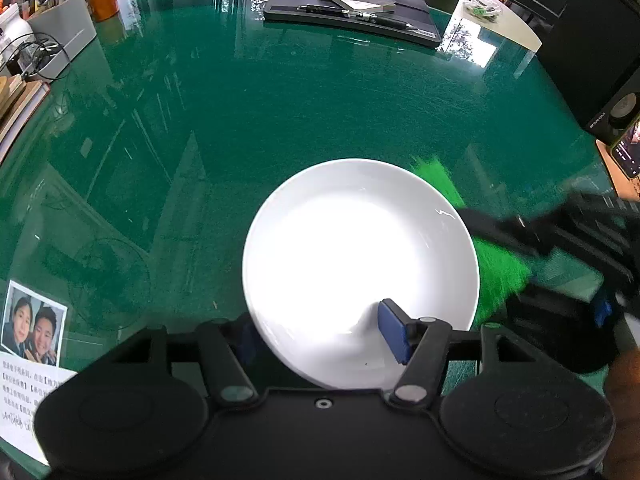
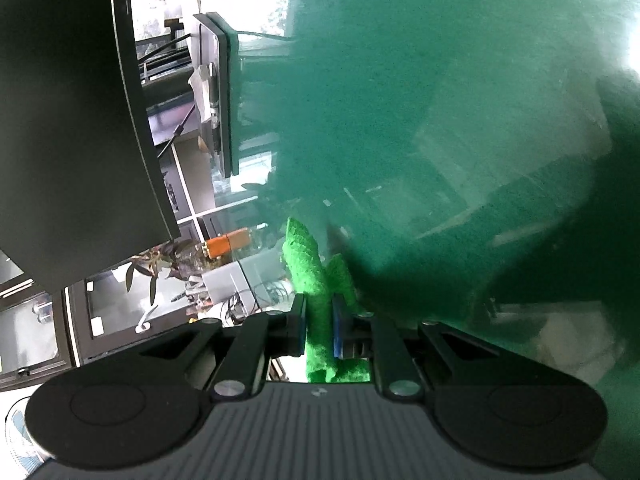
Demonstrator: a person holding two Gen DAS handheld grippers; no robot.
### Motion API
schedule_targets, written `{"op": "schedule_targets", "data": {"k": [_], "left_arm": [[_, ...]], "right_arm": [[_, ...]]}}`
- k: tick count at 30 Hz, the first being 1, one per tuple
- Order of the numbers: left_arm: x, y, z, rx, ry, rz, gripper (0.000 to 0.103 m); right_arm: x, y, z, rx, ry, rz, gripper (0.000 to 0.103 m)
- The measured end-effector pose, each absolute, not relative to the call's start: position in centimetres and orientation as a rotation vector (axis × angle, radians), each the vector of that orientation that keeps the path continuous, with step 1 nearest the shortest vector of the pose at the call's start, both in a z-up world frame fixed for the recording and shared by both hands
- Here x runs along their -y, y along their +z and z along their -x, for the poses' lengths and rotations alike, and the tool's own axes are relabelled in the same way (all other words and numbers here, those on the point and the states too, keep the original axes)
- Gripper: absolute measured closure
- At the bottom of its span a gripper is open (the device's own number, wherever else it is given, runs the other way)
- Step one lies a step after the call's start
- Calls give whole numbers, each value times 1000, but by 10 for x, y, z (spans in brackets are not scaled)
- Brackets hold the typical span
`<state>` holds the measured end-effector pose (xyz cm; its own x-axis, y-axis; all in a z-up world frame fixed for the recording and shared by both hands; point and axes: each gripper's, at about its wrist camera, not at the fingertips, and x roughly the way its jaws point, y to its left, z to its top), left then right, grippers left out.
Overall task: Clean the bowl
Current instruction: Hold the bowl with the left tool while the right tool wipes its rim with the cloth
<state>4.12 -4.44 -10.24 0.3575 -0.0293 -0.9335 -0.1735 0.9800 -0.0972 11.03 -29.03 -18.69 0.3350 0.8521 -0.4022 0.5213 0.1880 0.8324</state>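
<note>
A shallow white bowl (image 1: pixel 352 256) sits on the green glass table (image 1: pixel 224 120), close below the left wrist camera. My left gripper (image 1: pixel 320 336) straddles the bowl's near rim. Its right blue pad (image 1: pixel 394 330) is inside the bowl; the other finger (image 1: pixel 244 340) is outside the rim and partly hidden. The jaws stand apart and do not look pressed on the bowl. My right gripper (image 2: pixel 318 328) is shut on a bright green cloth (image 2: pixel 312 280). In the left wrist view that gripper (image 1: pixel 560 240) is a blurred dark shape holding the cloth (image 1: pixel 500 276) against the bowl's right rim.
A black monitor base (image 1: pixel 352 16) with a notebook and pens stands at the back. A grey organiser (image 1: pixel 60 36) and an orange jar (image 1: pixel 103 2) are at the back left. A photo and paper (image 1: pixel 34 324) lie front left. A speaker (image 1: pixel 616 116) and a phone (image 1: pixel 628 152) are on the right.
</note>
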Motion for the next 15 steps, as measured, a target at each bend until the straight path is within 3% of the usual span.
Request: {"op": "schedule_targets", "data": {"k": [15], "left_arm": [[47,-105,-40,-1209,55,160,40]], "right_arm": [[299,-190,-106,-1351,363,-1491,89]]}}
